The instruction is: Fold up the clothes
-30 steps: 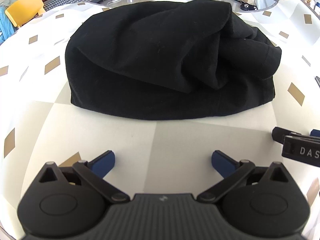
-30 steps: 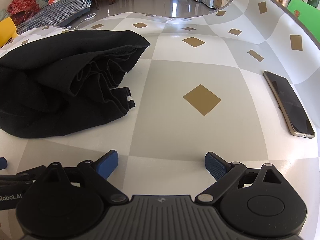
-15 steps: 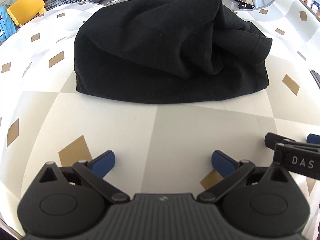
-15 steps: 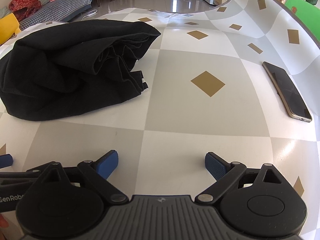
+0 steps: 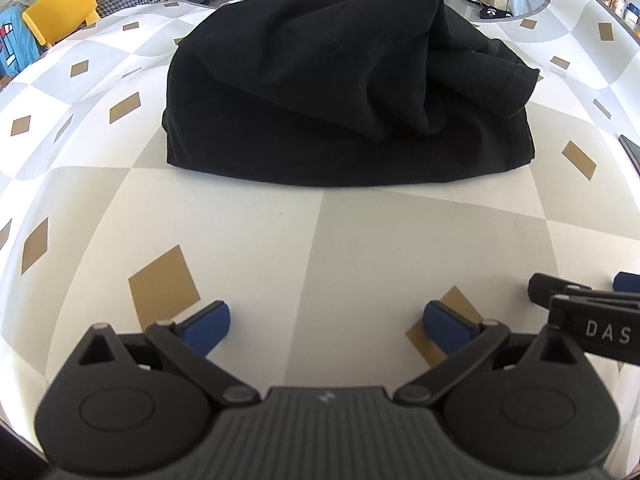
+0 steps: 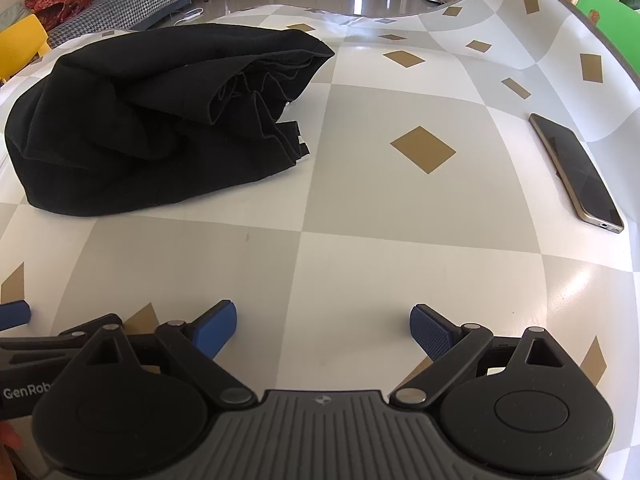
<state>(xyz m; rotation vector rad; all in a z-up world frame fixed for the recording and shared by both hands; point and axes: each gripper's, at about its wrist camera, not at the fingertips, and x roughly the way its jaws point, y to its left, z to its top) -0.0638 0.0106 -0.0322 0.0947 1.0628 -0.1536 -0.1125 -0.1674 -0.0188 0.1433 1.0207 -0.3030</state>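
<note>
The cloth (image 5: 328, 92) is black. The table (image 6: 400, 208) has white and grey squares with little gold diamonds. The phone (image 6: 576, 172) is dark.

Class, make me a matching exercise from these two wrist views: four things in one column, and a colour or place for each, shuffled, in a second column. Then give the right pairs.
Things
1. garment
2. phone
3. chair
4. left gripper

Descriptions
A. yellow, beyond the table's far left edge
B. black, bundled in a loose heap on the table
C. jaws wide apart, holding nothing
D. lying flat near the table's right edge, screen dark

Pairs: 1-B, 2-D, 3-A, 4-C
</note>
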